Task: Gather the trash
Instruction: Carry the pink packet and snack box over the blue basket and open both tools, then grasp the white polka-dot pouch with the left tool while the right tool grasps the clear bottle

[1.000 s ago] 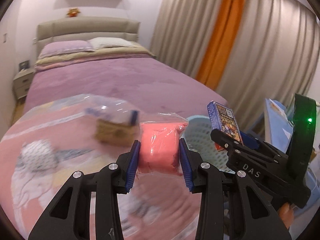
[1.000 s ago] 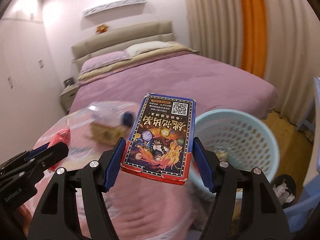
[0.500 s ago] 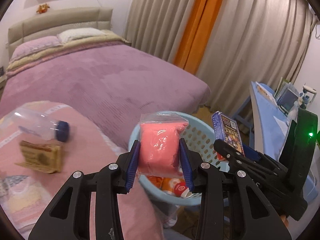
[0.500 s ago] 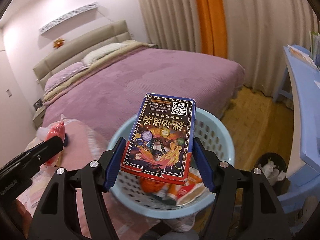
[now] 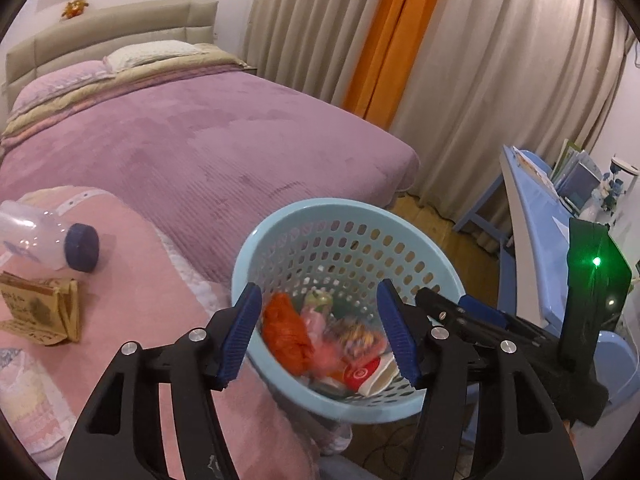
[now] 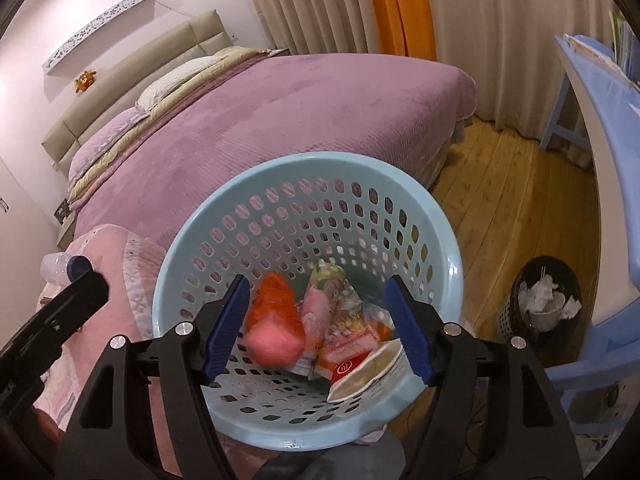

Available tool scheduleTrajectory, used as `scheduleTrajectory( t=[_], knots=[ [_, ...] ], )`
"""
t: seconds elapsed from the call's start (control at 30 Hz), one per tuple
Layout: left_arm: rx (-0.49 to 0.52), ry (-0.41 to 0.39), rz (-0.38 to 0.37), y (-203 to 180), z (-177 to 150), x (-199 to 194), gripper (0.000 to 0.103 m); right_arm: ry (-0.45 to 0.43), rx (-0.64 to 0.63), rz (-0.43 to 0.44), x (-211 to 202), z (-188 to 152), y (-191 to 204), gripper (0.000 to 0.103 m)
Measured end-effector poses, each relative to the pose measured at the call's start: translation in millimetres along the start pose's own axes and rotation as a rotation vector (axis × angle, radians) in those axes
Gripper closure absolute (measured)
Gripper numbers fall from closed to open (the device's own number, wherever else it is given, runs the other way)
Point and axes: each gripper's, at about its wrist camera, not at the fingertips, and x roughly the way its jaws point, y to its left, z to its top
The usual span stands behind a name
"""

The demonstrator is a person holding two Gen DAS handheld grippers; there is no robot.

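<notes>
Left wrist view: the left gripper (image 5: 320,330) hangs with its jaws spread wide and nothing between them, above the near rim of the light blue basket (image 5: 280,232). Inside lie blurred wrappers, an orange-red bundle (image 5: 286,332) among them. To the left, on the pink blanket (image 5: 132,292), a clear bottle (image 5: 48,240) lies on its side beside a brown folded packet (image 5: 40,312). In the right wrist view, the right gripper (image 6: 318,326) is likewise wide and empty over the basket, a pink bag (image 6: 274,342) blurred below. Beyond are the purple bed (image 6: 280,112), bare wooden floor (image 6: 516,200) and a black bin (image 6: 546,300).
</notes>
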Motion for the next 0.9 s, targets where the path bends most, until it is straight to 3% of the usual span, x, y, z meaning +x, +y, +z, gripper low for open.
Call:
scheduleTrajectory(
  t=[0.23,0.57,0.7,0.9],
  knots=[
    [-0.032,-0.054,0.005,10.4,-4.4,-28.4,0.044,-0.038,-0.055,0.033,-13.2,-2.8,18.8,0.036],
    [-0.103,-0.15,0.085,54.3,-17.7,-92.0,0.044,-0.086,-0.232,0.156,-38.3,-17.1,95.5,0.036],
    [-0.15,-0.176,0.168,87.4,-29.1,-118.2,0.044,-0.086,-0.304,0.215,-38.2,-22.4,125.1,0.036],
    [-0.152,-0.155,0.368,151.8,-44.9,-153.3,0.044,-0.076,-0.452,0.335,-22.3,-22.9,185.2,0.04]
  ],
)
